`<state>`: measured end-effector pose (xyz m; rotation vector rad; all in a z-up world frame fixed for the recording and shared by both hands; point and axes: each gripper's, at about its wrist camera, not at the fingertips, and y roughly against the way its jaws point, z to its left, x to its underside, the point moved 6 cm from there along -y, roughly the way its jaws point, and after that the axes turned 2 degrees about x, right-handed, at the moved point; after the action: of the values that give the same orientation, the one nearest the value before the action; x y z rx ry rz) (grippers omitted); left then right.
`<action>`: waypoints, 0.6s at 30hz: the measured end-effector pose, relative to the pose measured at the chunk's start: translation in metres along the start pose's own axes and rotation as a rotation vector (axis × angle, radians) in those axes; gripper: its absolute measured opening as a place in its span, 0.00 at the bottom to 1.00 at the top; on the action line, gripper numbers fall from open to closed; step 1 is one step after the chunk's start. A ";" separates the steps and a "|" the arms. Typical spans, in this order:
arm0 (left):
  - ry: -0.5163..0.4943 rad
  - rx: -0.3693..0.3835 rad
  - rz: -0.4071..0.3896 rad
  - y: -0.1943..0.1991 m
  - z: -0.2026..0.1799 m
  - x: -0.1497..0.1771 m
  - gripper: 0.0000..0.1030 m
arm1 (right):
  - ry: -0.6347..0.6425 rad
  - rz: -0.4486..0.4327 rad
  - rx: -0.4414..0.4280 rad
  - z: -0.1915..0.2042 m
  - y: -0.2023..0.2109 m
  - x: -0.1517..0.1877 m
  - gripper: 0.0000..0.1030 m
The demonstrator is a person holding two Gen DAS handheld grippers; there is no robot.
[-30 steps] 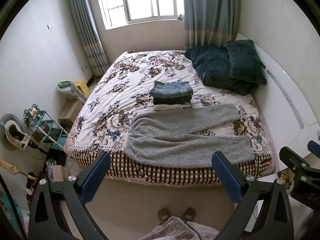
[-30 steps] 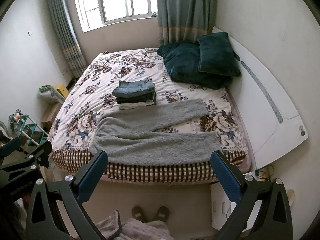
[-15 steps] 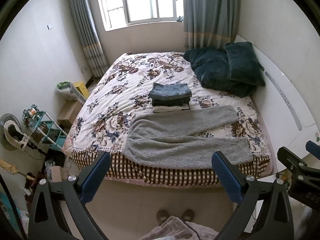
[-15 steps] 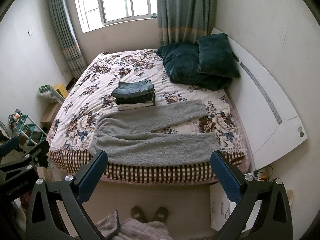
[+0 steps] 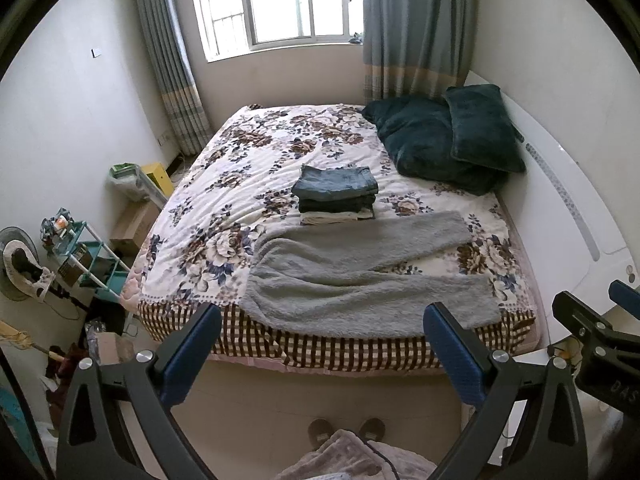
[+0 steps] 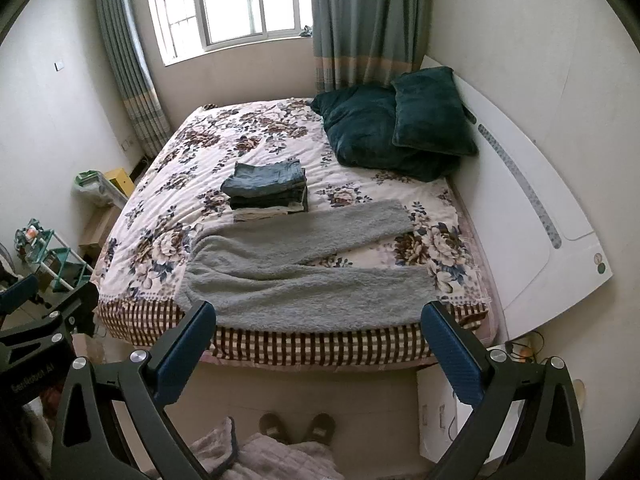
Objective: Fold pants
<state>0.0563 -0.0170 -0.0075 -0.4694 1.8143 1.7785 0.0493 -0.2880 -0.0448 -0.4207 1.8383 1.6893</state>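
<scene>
Grey fleece pants (image 5: 360, 276) lie spread flat on the near part of the floral bed (image 5: 248, 168), waist to the left, two legs pointing right and splayed apart. They also show in the right wrist view (image 6: 304, 276). A stack of folded jeans and clothes (image 5: 338, 194) sits just behind them, also seen in the right wrist view (image 6: 268, 190). My left gripper (image 5: 320, 356) is open and empty, held above the floor short of the bed edge. My right gripper (image 6: 318, 354) is open and empty at a like distance.
Two dark green pillows (image 5: 452, 140) lie at the bed's right by the white headboard (image 5: 568, 216). A teal rack (image 5: 86, 256), boxes and a fan (image 5: 18, 264) crowd the floor at left. Slippers (image 5: 346, 430) are below. A white box (image 6: 438, 412) stands at right.
Both grippers have drawn slightly back and up from the bed, so it sits a little higher and smaller in view. Both stay open. The pants have not moved.
</scene>
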 end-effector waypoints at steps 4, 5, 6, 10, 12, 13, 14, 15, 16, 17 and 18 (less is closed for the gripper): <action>0.001 0.002 -0.003 0.001 0.001 0.008 0.99 | 0.001 0.004 -0.003 -0.005 0.000 0.000 1.00; 0.001 0.002 -0.004 0.002 0.001 0.009 0.99 | 0.002 0.003 -0.003 -0.007 0.000 -0.001 1.00; 0.001 0.002 -0.004 0.002 0.002 0.009 0.99 | 0.000 0.004 -0.004 -0.005 0.000 0.000 1.00; 0.001 0.005 -0.006 0.002 0.003 0.010 1.00 | 0.003 0.003 -0.004 -0.004 0.000 0.000 1.00; 0.002 0.006 -0.004 0.003 0.004 0.012 0.99 | 0.004 0.003 -0.005 -0.003 0.000 0.001 1.00; 0.003 0.007 -0.004 0.003 0.004 0.014 0.99 | 0.005 0.005 -0.008 -0.003 0.000 0.001 1.00; 0.003 0.007 -0.004 0.002 0.002 0.015 0.99 | 0.005 0.005 -0.008 -0.003 0.000 0.001 1.00; 0.003 0.007 -0.003 0.001 -0.001 0.013 0.99 | 0.005 0.005 -0.010 -0.002 0.000 0.001 1.00; 0.004 0.009 -0.004 0.002 0.003 0.016 0.99 | 0.006 0.006 -0.010 -0.002 -0.001 0.002 1.00; 0.005 0.009 -0.003 0.002 0.002 0.016 1.00 | 0.006 0.006 -0.010 -0.002 -0.001 0.001 1.00; 0.006 0.009 -0.002 0.002 0.001 0.017 1.00 | 0.006 0.006 -0.011 -0.001 -0.001 0.001 1.00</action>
<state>0.0421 -0.0141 -0.0160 -0.4740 1.8245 1.7686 0.0484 -0.2893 -0.0464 -0.4258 1.8367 1.7046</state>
